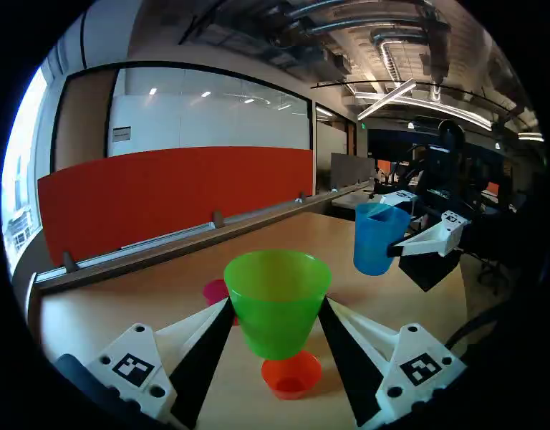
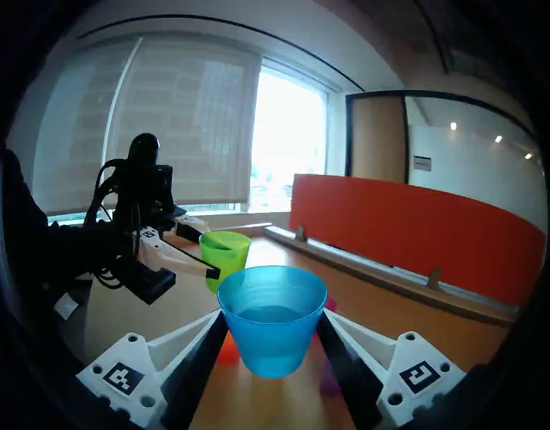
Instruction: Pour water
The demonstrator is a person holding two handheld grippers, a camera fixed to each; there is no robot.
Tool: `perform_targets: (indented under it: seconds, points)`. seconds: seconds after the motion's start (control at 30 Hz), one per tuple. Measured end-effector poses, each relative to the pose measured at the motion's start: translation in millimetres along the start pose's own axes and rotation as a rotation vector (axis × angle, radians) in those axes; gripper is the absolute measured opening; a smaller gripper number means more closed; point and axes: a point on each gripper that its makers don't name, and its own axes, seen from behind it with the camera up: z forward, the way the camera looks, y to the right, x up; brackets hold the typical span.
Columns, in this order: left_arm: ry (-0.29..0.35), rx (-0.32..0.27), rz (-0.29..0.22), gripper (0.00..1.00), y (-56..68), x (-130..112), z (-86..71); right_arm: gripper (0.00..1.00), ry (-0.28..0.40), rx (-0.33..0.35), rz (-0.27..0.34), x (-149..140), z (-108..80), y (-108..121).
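Note:
In the left gripper view my left gripper (image 1: 276, 315) is shut on a green cup (image 1: 278, 299), held upright above the wooden table (image 1: 132, 308). Farther off to the right, the right gripper (image 1: 398, 242) holds a blue cup (image 1: 375, 238) in the air, upright. In the right gripper view my right gripper (image 2: 272, 326) is shut on the blue cup (image 2: 272, 319), which has water in it. The left gripper (image 2: 196, 259) shows at left, gripping the green cup (image 2: 225, 256). The two cups are apart.
A small orange cup (image 1: 291, 375) and a pink cup (image 1: 216, 292) stand on the table below the green cup. An orange divider panel (image 1: 175, 190) runs along the table's far edge. A dark sleeve (image 2: 31, 251) is at left.

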Motion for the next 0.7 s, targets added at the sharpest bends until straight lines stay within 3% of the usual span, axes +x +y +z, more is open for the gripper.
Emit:
perform_targets:
  seconds: [0.3, 0.7]
  points:
    - [-0.005, -0.014, -0.007, 0.82, 5.6, -5, 0.5, 0.87, 0.058, -0.001, 0.024, 10, 5.4, 0]
    - [-0.004, -0.024, 0.0, 0.82, 9.3, -7, -0.7, 0.87, 0.057, 0.011, 0.019, 13, 8.4, 1]
